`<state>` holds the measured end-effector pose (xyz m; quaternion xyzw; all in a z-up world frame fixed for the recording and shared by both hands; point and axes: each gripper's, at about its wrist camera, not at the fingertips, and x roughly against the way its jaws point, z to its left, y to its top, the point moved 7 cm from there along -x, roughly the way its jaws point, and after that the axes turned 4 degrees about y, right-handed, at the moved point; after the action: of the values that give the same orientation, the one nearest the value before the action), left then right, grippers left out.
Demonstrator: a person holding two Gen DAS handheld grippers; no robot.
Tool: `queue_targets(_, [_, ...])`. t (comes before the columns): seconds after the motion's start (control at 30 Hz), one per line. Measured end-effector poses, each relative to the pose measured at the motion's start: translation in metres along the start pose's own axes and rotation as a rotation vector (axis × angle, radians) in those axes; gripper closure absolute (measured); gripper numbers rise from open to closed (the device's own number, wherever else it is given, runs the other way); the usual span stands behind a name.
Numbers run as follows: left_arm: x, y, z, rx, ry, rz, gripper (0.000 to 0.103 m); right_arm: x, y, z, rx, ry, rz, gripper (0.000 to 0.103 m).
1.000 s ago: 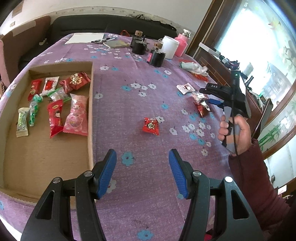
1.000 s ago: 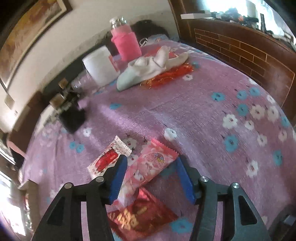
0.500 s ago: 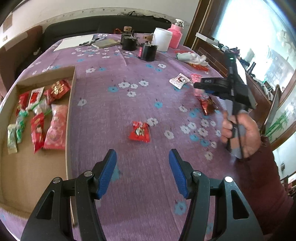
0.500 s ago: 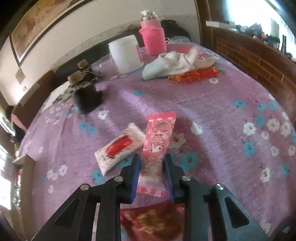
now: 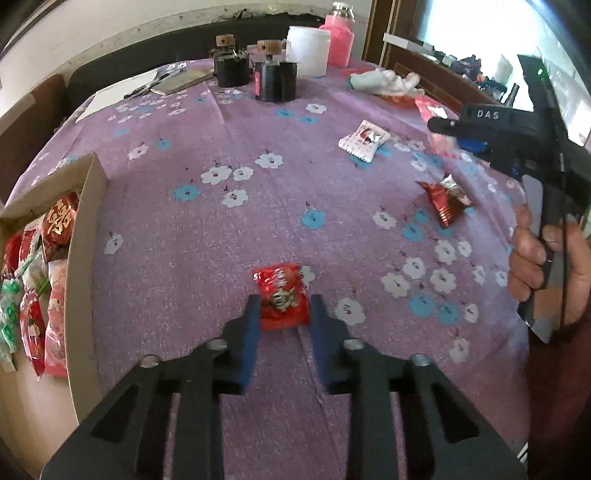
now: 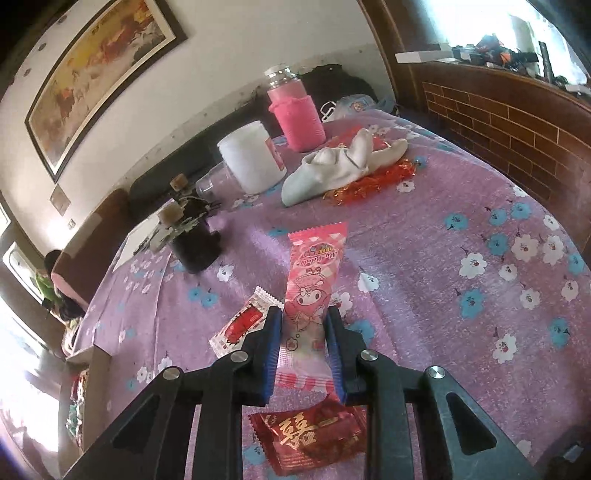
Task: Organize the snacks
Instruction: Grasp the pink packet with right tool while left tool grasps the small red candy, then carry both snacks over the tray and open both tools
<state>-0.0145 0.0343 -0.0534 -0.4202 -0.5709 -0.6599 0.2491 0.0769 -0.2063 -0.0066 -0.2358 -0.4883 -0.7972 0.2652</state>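
Beyond my counter (image 6: 424,236) hang a framed painting (image 6: 99,70) on the pale wall, a dark sofa (image 5: 177,55), and a bright window (image 5: 480,26).

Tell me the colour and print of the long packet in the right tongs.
Pink long packet, printed with a cartoon bunny-like character; clearest in the right wrist view.

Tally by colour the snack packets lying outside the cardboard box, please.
Red: 2 (small red packet between the left gripper fingers; gold-lettered red packet)
Pink: 1 (pink packet in the right gripper)
White-and-red: 1 (white-and-red packet)
Total: 4
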Motion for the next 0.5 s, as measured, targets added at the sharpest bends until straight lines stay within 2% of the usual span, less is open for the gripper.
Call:
queue_targets(0.17, [0.006, 0.0, 0.012, 0.066, -0.018, -0.01, 0.082, -0.001, -0.006, 0.013, 0.064, -0.009, -0.001, 0.078])
queue_targets(0.37, [0.05, 0.0, 0.042, 0.182, -0.062, -0.09, 0.082, 0.001, -0.011, 0.029, 0.121, 0.004, -0.015, 0.078])
queue_targets(0.5, [0.082, -0.01, 0.087, 0.251, -0.012, -0.136, 0.081, 0.0, -0.016, 0.04, 0.157, 0.011, -0.01, 0.078])
